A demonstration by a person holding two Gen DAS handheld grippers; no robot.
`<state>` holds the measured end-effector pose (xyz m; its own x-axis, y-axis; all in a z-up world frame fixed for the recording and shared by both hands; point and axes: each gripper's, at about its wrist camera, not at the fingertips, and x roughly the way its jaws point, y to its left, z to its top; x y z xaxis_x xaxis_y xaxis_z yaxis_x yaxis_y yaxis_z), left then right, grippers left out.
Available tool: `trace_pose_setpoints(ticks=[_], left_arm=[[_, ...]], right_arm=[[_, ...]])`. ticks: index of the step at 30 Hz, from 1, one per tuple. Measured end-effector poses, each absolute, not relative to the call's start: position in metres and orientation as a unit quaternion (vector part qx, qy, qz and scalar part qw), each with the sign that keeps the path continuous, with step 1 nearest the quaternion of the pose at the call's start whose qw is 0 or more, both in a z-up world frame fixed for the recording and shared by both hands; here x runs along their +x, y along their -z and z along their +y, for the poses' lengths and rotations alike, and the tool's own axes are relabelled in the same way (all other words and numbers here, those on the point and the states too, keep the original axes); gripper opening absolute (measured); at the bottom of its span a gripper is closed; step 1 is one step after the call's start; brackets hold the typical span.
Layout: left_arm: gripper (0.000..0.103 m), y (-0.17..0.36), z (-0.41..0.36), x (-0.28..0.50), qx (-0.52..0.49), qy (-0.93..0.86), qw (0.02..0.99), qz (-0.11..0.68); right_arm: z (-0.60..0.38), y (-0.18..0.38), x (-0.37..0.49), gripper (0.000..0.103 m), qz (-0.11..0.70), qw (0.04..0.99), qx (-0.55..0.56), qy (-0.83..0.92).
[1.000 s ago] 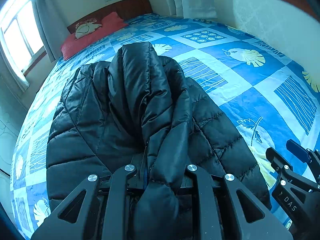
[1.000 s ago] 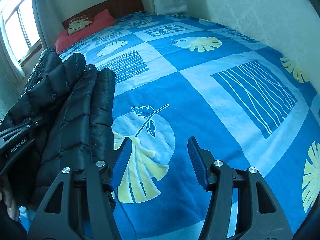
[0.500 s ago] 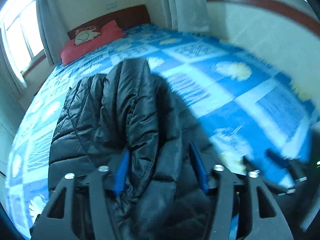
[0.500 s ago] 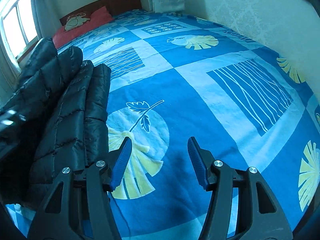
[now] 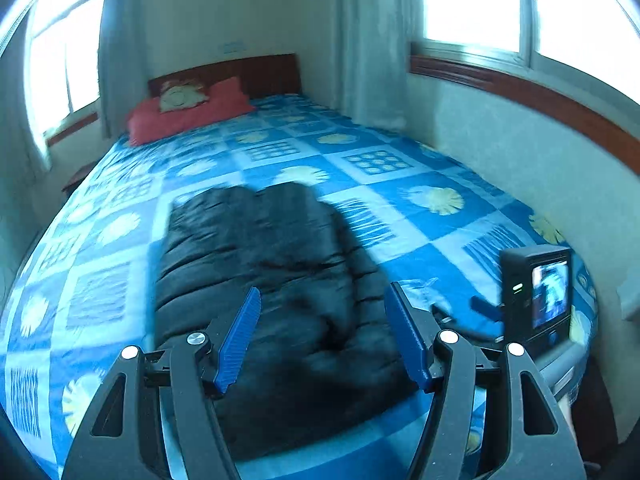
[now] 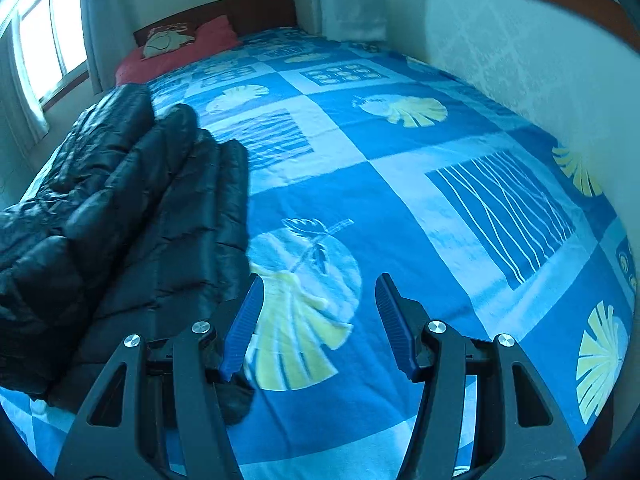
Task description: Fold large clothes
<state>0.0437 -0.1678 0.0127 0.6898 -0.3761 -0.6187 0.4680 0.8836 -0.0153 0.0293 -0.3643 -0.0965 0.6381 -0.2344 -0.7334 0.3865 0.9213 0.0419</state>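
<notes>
A black quilted puffer jacket (image 5: 272, 280) lies folded lengthwise on the blue patterned bed (image 5: 420, 236). My left gripper (image 5: 322, 300) is open and empty, raised above the jacket's near end. In the right wrist view the jacket (image 6: 120, 216) lies at the left. My right gripper (image 6: 318, 286) is open and empty, over the bedspread (image 6: 400, 200) just right of the jacket. The right gripper's camera unit (image 5: 536, 292) shows at the right of the left wrist view.
A red pillow (image 5: 188, 114) and wooden headboard (image 5: 256, 72) are at the far end. A wall (image 5: 520, 160) runs along the bed's right side. Windows and curtains (image 5: 116, 40) stand to the left and back.
My left gripper opened, let go of the jacket and pulled up and back. The lifted fold dropped flat on the bed. My right gripper stayed open and shifted little.
</notes>
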Motion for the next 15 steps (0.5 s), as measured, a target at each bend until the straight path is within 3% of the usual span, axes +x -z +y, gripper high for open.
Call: trace_pose_setpoints(ticks=[7,15], left_arm=[[0.069,-0.003,-0.086,0.062,0.016,0.162,0.931,0.326],[0.069,0.016,-0.036,0.082,-0.011,0.112,0.934,0.34]], right_arm=[[-0.336,0.064,0.045,0.064,0.365,0.915,0.076,0.153],[-0.307,0.03,0.07,0.065,0.344,0.928,0.05,0.137]])
